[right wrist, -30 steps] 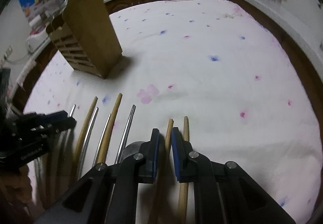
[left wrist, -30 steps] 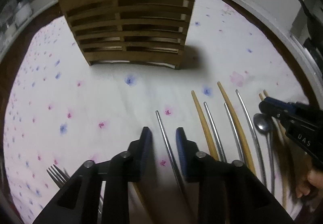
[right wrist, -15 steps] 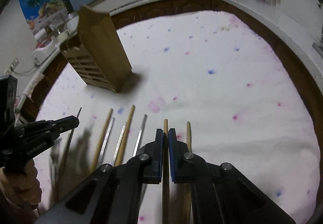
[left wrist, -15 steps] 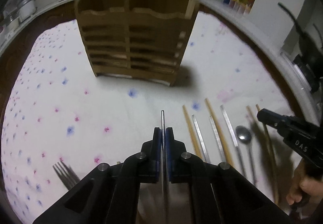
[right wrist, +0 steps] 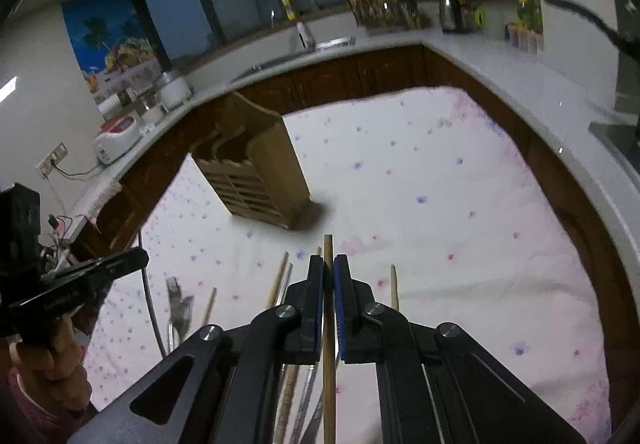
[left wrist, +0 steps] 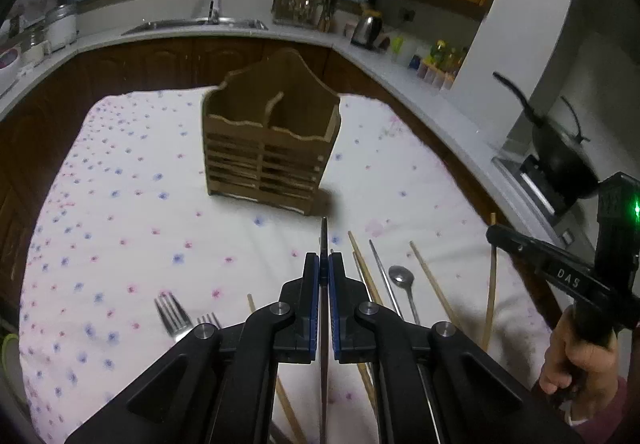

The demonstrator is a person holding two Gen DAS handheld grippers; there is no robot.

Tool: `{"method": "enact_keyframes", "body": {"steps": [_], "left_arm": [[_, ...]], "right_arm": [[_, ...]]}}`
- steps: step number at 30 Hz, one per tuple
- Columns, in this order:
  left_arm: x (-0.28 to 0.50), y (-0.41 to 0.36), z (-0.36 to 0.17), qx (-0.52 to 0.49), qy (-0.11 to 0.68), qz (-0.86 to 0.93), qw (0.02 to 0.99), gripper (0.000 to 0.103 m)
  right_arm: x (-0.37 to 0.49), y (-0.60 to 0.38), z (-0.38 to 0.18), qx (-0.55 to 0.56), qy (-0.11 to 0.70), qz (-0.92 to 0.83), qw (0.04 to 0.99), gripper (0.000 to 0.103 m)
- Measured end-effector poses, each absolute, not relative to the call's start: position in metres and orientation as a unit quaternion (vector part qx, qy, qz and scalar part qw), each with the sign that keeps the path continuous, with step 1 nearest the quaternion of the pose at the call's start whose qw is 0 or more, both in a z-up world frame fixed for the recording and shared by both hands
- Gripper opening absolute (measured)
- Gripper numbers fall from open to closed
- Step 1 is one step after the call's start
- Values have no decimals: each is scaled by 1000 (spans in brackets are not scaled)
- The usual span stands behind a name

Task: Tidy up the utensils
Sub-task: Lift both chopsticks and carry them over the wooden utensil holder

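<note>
Wooden and slatted, the utensil holder (left wrist: pixel 272 147) stands upright on the flowered cloth (left wrist: pixel 120 211) toward the far edge of the counter, straight ahead of both tongs; the left tongs (left wrist: pixel 324 276) are clenched on a metal chopstick (left wrist: pixel 324 236), its long axis running forward between the pads toward the holder's open compartments; the right tongs (right wrist: pixel 329 276) grasp a wooden chopstick (right wrist: pixel 328 248) the same way, with the holder ahead and off to their left; judging by that, the left hand has the more direct line in.
</note>
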State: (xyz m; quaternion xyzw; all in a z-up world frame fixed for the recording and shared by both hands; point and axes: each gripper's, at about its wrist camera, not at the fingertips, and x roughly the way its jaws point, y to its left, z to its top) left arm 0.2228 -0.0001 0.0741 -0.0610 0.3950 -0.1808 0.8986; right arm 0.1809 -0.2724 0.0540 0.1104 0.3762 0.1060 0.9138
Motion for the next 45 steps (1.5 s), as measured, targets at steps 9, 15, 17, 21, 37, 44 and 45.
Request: {"method": "enact_keyframes", "body": {"steps": [9, 15, 17, 21, 37, 44, 45], "left_arm": [[174, 34, 94, -78, 366, -180, 910, 3], [159, 42, 102, -88, 357, -188, 911, 2], [156, 44, 104, -91, 352, -190, 912, 2], [154, 49, 111, -96, 342, -192, 915, 2], [168, 79, 136, -121, 267, -159, 943, 2], [196, 88, 150, -128, 239, -140, 952, 2], [200, 88, 152, -129, 235, -139, 953, 2]], "right_arm": [[150, -263, 81, 92, 341, 99, 930, 5], [141, -258, 91, 87, 330, 100, 934, 5], [137, -258, 97, 89, 323, 102, 937, 5], [133, -256, 111, 90, 302, 105, 943, 5], [169, -241, 144, 112, 239, 130, 956, 5], [199, -237, 156, 121, 218, 137, 959, 5], [206, -237, 158, 126, 214, 139, 959, 5]]}}
